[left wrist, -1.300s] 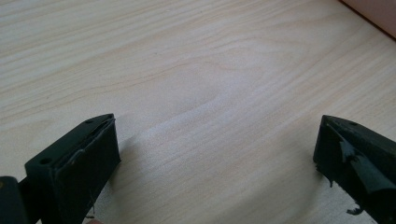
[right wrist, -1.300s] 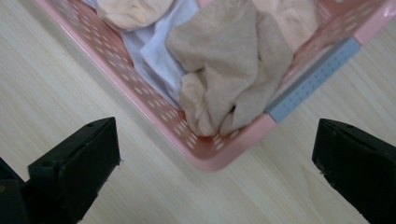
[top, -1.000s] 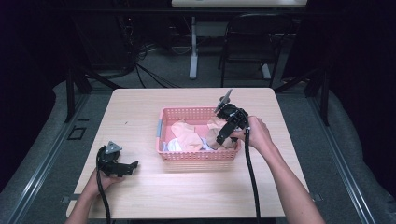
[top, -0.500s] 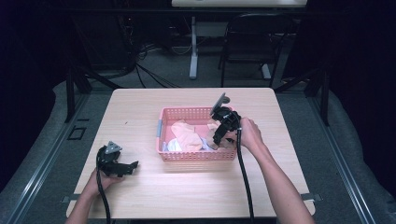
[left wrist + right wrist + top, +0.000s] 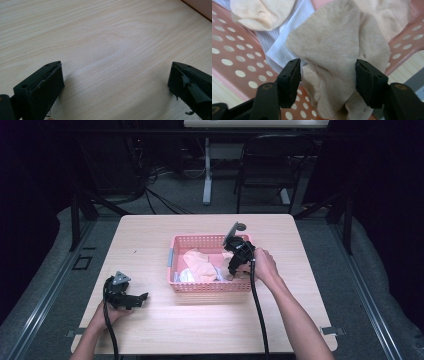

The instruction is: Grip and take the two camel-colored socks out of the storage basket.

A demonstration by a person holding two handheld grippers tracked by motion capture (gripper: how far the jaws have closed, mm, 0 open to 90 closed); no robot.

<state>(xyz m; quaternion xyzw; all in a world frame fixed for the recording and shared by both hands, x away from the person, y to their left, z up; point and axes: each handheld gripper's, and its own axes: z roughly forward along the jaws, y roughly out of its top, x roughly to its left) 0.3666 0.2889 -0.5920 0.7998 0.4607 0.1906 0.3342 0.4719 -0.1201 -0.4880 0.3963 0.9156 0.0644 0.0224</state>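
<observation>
- Your right gripper [image 5: 234,268] points down into the pink basket [image 5: 172,257], at the basket's right end, with your right hand [image 5: 264,266] just outside the basket's right wall.
- In the right gripper view its jaws have just been closing, and a bunched beige sock [image 5: 337,57] sits between them. The left pad [image 5: 292,77] lies against the cloth's edge and the right pad against the other side of the bunch, but you cannot tell whether they press hard enough to hold it.
- The beige sock lies inside the basket, over the dotted floor near the right wall, partly on top of a white striped cloth [image 5: 279,42].
- A second, paler sock [image 5: 259,12] lies deeper in the basket, beyond the white cloth.
- From the high view the basket stands on the wooden table [image 5: 150,235] near its middle, with pale cloth heaped inside.
- Your left gripper [image 5: 131,300] rests low over the table, well apart from the basket, off its front left corner, held in your left hand [image 5: 107,312].
- In the left gripper view its jaws are spread wide with nothing between them, bare wood beneath, and a corner of the basket [image 5: 200,7] at the upper right.
</observation>
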